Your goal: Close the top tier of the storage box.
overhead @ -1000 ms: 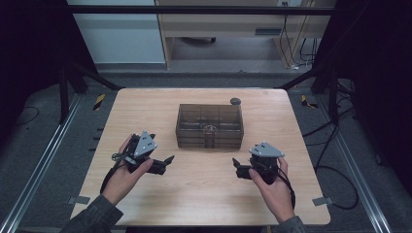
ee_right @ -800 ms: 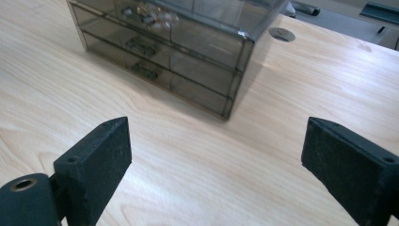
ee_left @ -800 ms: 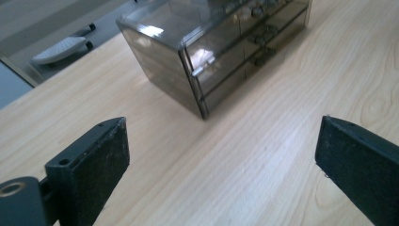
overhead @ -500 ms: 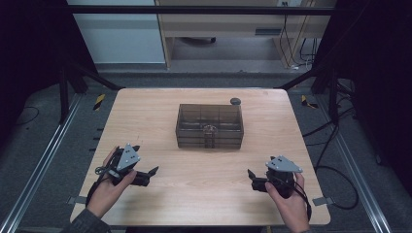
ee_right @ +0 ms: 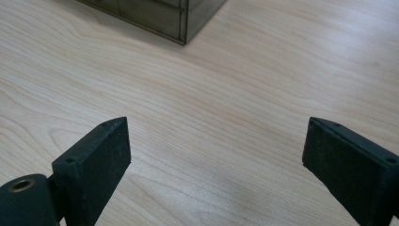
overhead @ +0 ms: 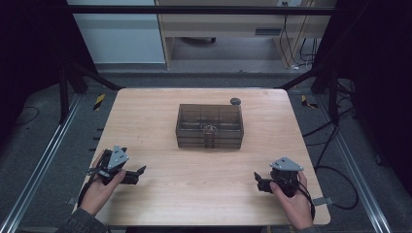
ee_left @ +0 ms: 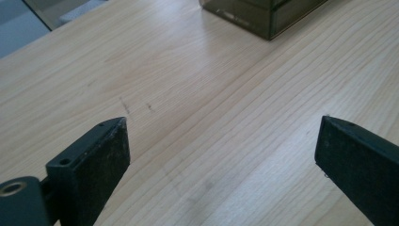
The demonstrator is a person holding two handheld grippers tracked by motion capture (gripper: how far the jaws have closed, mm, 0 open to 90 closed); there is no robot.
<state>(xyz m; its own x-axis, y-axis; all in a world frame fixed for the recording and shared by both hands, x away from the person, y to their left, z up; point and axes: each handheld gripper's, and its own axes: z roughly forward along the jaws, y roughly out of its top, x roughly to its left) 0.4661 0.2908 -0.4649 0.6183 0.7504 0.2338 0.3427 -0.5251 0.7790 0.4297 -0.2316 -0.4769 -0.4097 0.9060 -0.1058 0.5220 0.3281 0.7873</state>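
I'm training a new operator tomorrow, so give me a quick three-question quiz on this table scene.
1. True or false: the left gripper has its jaws shut on the box.
2. Multiple choice: where does the small dark round object lie? A) inside the box; B) on the table just behind the box's far right corner; C) between the right gripper and the near edge.
3. Fill in: both grippers are held near the table's ____ edge, one on each side.

Key: 1 false, its jaws stand wide apart over bare wood. 2 B. 3 near.
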